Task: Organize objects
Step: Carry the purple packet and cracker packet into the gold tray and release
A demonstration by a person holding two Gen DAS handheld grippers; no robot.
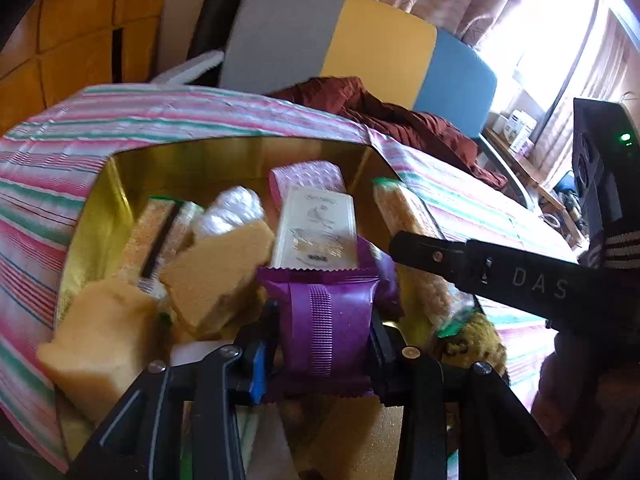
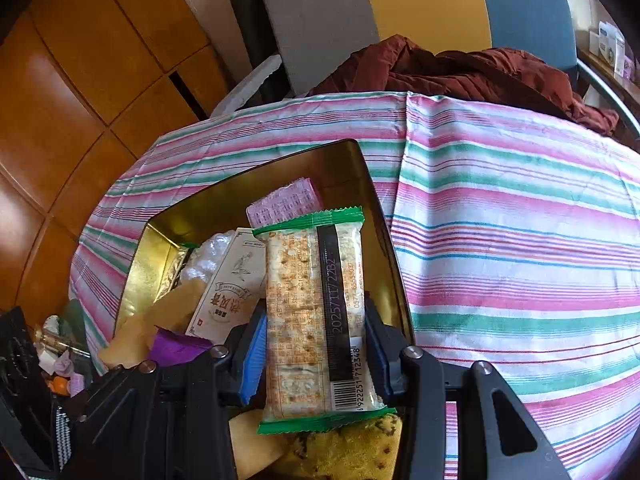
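A gold tin box (image 1: 240, 148) stands on the striped tablecloth (image 2: 520, 240), filled with snacks. Among them are yellow cake pieces (image 1: 216, 272), a white packet (image 1: 316, 224), a pink packet (image 1: 308, 176) and a cracker packet (image 1: 152, 232). My left gripper (image 1: 326, 344) is shut on a purple packet (image 1: 328, 320) and holds it over the box's near side. My right gripper (image 2: 316, 360) is shut on a green-edged cracker packet (image 2: 316, 312) above the box's right side. That packet (image 1: 404, 208) also shows in the left wrist view. A yellow spotted thing (image 2: 348, 448) lies under it.
A dark red cloth (image 2: 460, 68) lies heaped at the table's far edge, before a grey, yellow and blue chair back (image 1: 360, 36). Small wrapped sweets (image 2: 64, 364) lie left of the box. Bare tablecloth spreads to the box's right. Wooden floor (image 2: 80, 80) lies beyond on the left.
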